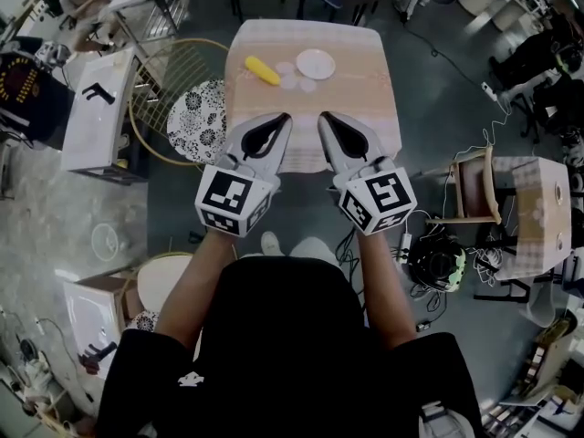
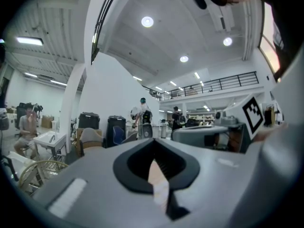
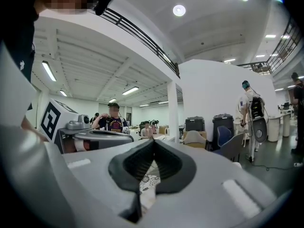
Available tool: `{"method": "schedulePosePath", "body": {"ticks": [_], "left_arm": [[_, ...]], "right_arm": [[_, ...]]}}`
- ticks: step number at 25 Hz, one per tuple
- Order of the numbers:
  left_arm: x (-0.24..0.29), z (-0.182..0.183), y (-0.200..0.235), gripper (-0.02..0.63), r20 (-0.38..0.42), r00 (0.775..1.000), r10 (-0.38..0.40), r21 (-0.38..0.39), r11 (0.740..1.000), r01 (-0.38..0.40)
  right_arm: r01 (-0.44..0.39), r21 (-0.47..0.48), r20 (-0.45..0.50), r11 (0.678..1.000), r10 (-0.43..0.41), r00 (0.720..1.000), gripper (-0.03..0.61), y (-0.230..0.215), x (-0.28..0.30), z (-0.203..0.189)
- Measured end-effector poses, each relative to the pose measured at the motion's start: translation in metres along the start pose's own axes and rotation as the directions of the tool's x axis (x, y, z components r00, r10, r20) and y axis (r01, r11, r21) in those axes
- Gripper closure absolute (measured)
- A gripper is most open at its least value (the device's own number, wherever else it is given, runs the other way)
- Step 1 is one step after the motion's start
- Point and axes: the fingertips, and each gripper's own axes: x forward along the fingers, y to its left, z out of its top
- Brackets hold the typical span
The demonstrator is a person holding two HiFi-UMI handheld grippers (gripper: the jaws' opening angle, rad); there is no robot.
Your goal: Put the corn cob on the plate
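Note:
In the head view a yellow corn cob (image 1: 262, 69) lies on the far left part of a small table (image 1: 365, 108) covered with a pale cloth. A white plate (image 1: 316, 63) sits to its right, beside a few pale round coasters (image 1: 294, 80). My left gripper (image 1: 286, 117) and right gripper (image 1: 323, 117) are held side by side over the table's near half, both shut and empty, well short of the corn. In the left gripper view my left gripper (image 2: 153, 140) points level into the room. The right gripper (image 3: 153, 141) does likewise in the right gripper view. Neither gripper view shows the corn.
Left of the table are a stool with a black-and-white patterned seat (image 1: 195, 119) and a wire-frame chair (image 1: 169, 80). A wooden chair (image 1: 477, 187) and a box (image 1: 540, 213) are at the right. Cables cross the floor. People (image 2: 142, 123) are far off in the room.

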Motion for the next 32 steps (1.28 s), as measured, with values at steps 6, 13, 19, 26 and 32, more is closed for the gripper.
{"method": "schedulePosePath", "body": {"ticks": [6,13,19,26,32], "left_arm": [[0.002,-0.001,0.012,0.611,-0.005,1.0,-0.007,-0.017,1.0,0.006],[0.009,-0.003,0.008,0.609,0.016,1.0,-0.017,-0.011,1.0,0.017],[0.032,-0.003,0.002,0.611,0.004,0.999,-0.046,-0.012,0.999,0.046],[0.051,0.0,0.01,0.611,0.0,0.999,-0.041,-0.013,0.999,0.041],[0.079,-0.001,0.012,0.611,0.004,0.997,-0.074,-0.037,0.997,0.074]], "right_arm": [[0.024,-0.001,0.001,1.0,-0.024,1.0,0.577,-0.001,0.003,0.003],[0.045,-0.001,0.001,0.999,-0.045,0.999,0.577,-0.013,0.001,-0.001],[0.051,0.01,0.003,0.999,-0.051,0.999,0.577,-0.033,0.002,0.0],[0.049,0.008,0.006,0.999,-0.049,0.999,0.577,-0.053,0.013,0.005],[-0.009,0.002,0.016,1.0,0.009,1.0,0.577,-0.07,0.028,0.006]]}}
